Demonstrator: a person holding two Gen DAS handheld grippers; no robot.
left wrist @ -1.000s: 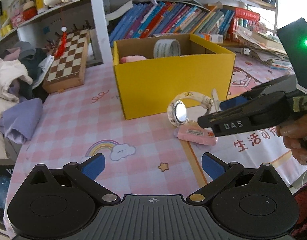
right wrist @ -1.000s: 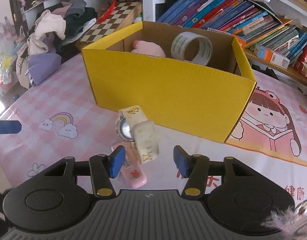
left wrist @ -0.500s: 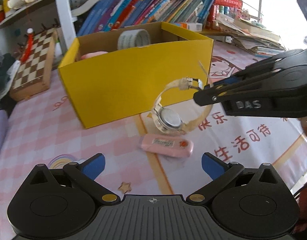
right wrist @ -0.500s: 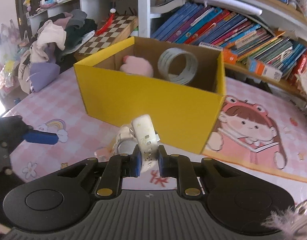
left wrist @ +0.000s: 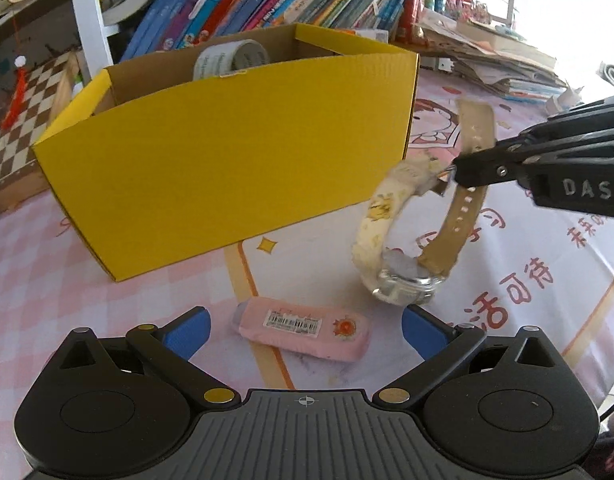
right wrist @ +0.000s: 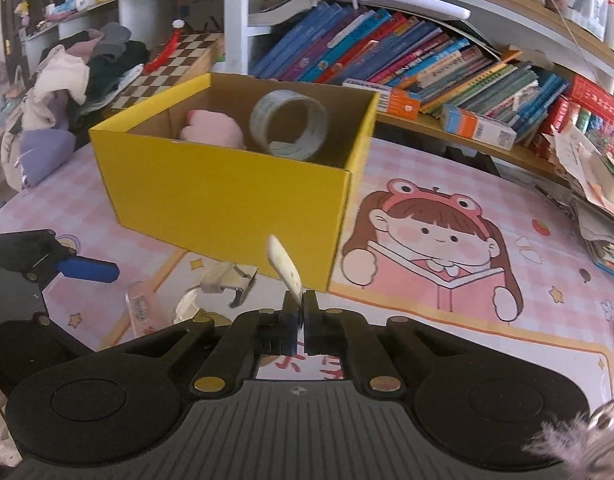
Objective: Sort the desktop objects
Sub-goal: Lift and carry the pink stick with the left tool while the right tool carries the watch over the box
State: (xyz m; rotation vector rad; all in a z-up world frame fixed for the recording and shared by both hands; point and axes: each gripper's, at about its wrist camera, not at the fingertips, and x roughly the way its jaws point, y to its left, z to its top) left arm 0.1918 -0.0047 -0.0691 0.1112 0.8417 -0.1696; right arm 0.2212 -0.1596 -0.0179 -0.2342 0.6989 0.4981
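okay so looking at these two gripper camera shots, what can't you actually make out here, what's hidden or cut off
- Floor of the yellow box: its front wall hides it in both views, so anything low beside the tape roll and pink soft item is unseen.
- Watch face: points down and away in the left view; the right gripper body covers it in the right view.
- Pink eraser: label print too small to read.
- Left gripper: holds nothing.

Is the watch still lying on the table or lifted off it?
Lifted: the right tool pinches the watch strap, so it dangles above the table.
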